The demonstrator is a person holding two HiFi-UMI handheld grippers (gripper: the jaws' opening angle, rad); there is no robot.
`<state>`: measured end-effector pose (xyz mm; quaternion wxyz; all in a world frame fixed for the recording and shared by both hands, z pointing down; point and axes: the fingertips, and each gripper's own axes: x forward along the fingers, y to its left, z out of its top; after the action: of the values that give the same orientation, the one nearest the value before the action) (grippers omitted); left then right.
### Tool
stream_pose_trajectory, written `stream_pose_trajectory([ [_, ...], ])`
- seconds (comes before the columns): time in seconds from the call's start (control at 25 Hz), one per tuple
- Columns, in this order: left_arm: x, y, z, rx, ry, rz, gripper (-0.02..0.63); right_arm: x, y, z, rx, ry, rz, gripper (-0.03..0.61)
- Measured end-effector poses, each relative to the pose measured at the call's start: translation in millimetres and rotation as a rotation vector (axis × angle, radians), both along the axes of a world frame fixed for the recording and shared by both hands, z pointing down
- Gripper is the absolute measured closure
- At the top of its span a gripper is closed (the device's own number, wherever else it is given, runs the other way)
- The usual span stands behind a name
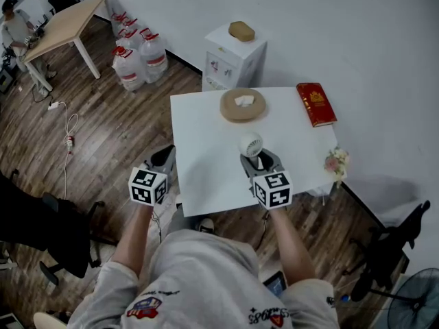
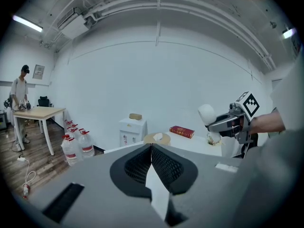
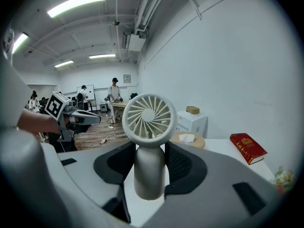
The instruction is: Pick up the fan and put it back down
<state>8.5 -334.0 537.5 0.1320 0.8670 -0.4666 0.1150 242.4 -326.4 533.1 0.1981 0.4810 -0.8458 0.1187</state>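
Note:
A small white hand fan [image 1: 250, 144] stands upright in my right gripper [image 1: 260, 162], over the front part of the white table [image 1: 206, 156]. In the right gripper view the round fan head [image 3: 149, 122] faces the camera, and the jaws of my right gripper [image 3: 150, 170] are shut on the fan's handle. My left gripper [image 1: 163, 157] hovers just off the table's left edge. Its jaws [image 2: 151, 163] are shut with nothing between them. The left gripper view also shows the fan [image 2: 206, 114], held clear of the tabletop.
On the table's far side lie a round wooden tray [image 1: 242, 105] and a red book [image 1: 315, 103], with a small flower bunch [image 1: 336, 162] at the right edge. Behind the table stand a white cabinet [image 1: 233, 57] and water bottles [image 1: 140, 57]. A black chair [image 1: 62, 232] is at the left.

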Motion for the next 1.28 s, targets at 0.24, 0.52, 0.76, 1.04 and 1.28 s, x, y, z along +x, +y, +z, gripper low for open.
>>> stream_pose_trajectory([
  [0.24, 7.9, -3.3, 12.2, -0.021, 0.005, 0.019, 0.609, 22.0, -0.2, 45.8, -0.107, 0.025, 0.042, 0.383],
  [0.52, -6.7, -6.0, 19.6, -0.039, 0.002, 0.003, 0.609, 51.5, 4.1, 114.3, -0.248, 0.085, 0.090, 0.383],
  [0.76, -26.5, -0.2, 28.0, -0.060, -0.003, -0.024, 0.609, 73.3, 18.9, 166.6, -0.356, 0.112, 0.143, 0.383],
  [1.04, -49.3, 12.0, 36.7, -0.080, -0.011, -0.056, 0.609, 91.1, 45.3, 232.9, -0.541, 0.150, 0.208, 0.382],
  [1.28, -67.3, 23.4, 41.7, -0.094, -0.014, -0.090, 0.609, 104.2, 62.1, 263.6, -0.655, 0.142, 0.293, 0.382],
])
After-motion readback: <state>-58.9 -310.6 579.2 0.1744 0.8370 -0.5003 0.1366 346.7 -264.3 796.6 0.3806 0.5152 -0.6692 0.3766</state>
